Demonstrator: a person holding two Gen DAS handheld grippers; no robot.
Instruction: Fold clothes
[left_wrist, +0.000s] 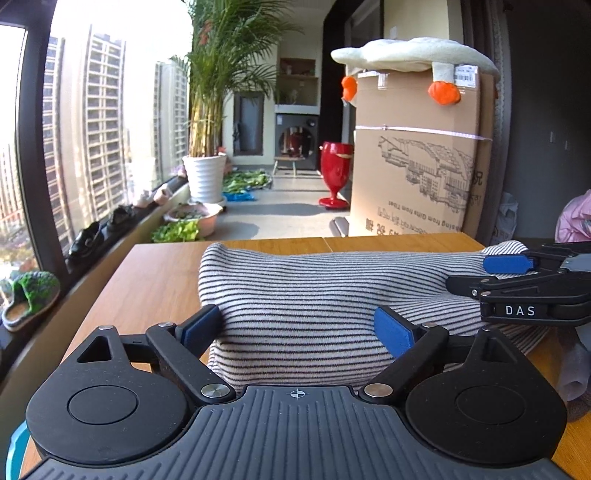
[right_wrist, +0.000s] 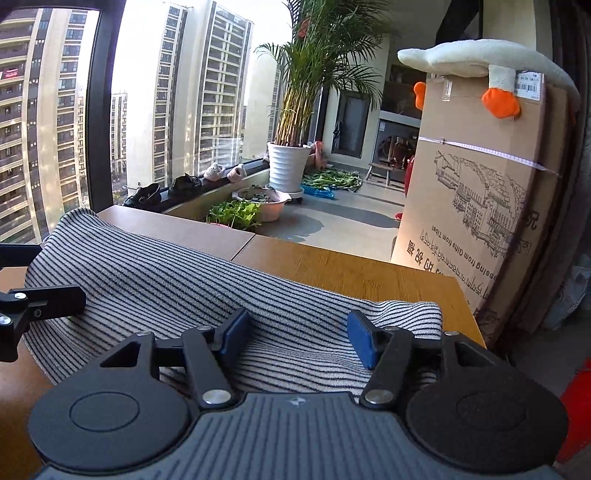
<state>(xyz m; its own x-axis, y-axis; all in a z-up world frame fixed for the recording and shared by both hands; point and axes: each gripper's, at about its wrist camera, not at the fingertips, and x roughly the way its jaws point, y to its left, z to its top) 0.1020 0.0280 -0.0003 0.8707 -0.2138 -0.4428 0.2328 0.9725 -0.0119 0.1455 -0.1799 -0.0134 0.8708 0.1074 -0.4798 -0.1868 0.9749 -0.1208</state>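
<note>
Wooden table (left_wrist: 155, 273) by balcony window w/ striped garment (left_wrist: 314, 295), both tongs (left_wrist: 301, 330) (right_wrist: 295, 338) wide over it.

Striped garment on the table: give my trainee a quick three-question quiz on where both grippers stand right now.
1. True or false: the left gripper is clamped shut on the striped garment.
2. What does the garment lie on? A) cardboard box B) wooden table C) floor
3. Fill in: the right gripper's blue pads sit ____ the fabric, jaws apart.

Key: 1 false, its jaws are open; 2 B, wooden table; 3 over.
</note>
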